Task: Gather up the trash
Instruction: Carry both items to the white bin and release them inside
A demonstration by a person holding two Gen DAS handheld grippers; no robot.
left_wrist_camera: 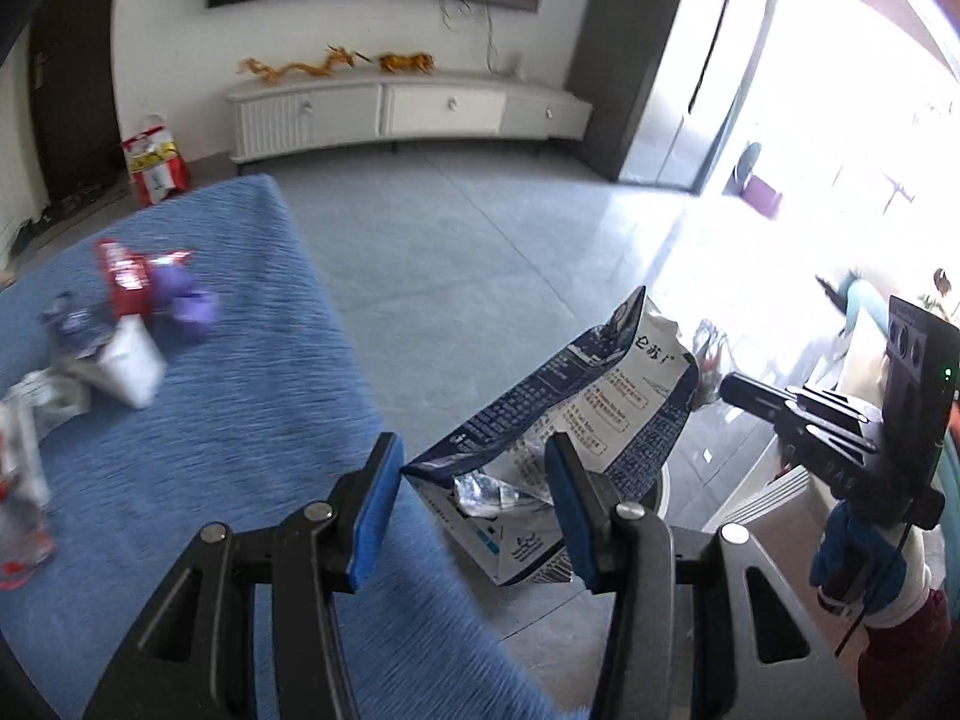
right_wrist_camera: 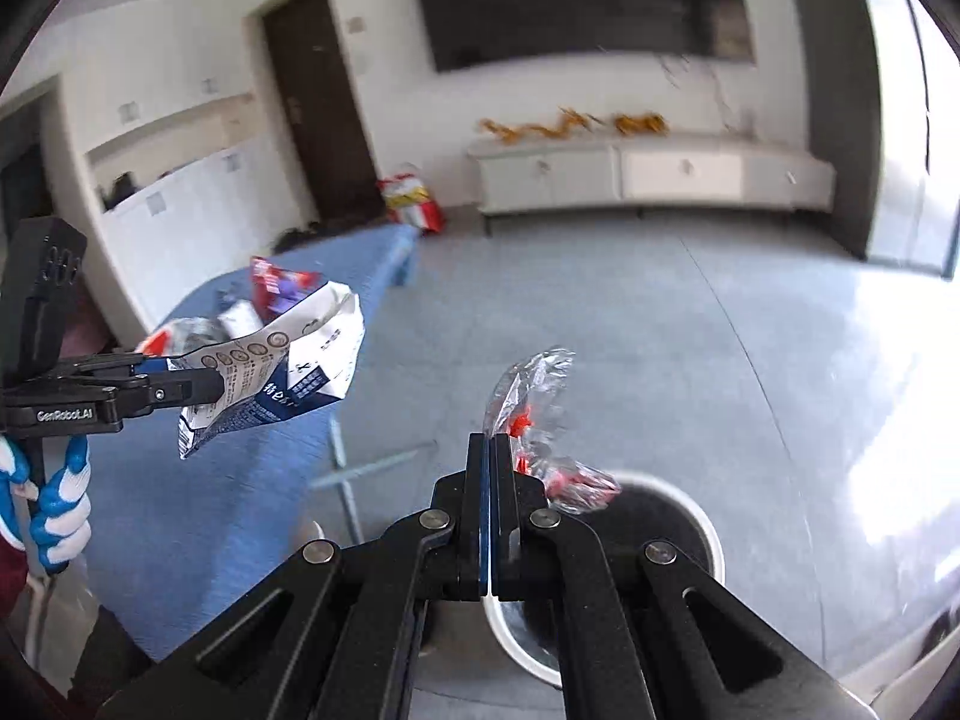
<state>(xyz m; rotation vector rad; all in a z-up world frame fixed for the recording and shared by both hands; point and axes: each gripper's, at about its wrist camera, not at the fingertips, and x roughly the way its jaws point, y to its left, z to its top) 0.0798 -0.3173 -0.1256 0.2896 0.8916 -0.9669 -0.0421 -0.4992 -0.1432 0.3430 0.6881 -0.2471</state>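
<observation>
My left gripper (left_wrist_camera: pixel 474 480) is shut on a crushed blue-and-white milk carton (left_wrist_camera: pixel 576 402), which sticks up between its blue pads, off the right edge of the blue-clothed table (left_wrist_camera: pixel 240 420). The right wrist view shows that same gripper (right_wrist_camera: pixel 219 384) side on, clamping the carton (right_wrist_camera: pixel 288 372). My right gripper (right_wrist_camera: pixel 491 444) is shut on a clear plastic wrapper with red print (right_wrist_camera: pixel 540 414), just above a round white bin (right_wrist_camera: pixel 702 522) on the floor. More trash lies on the table: a red wrapper (left_wrist_camera: pixel 126 282), a purple piece (left_wrist_camera: pixel 189 300) and a white crumpled packet (left_wrist_camera: pixel 132 366).
Clear plastic with red marks (left_wrist_camera: pixel 18 510) lies at the table's left edge. The table's metal legs (right_wrist_camera: pixel 348 468) stand close to the bin. A white TV cabinet (left_wrist_camera: pixel 408 108) and a red bag (left_wrist_camera: pixel 153 162) stand by the far wall across grey floor tiles.
</observation>
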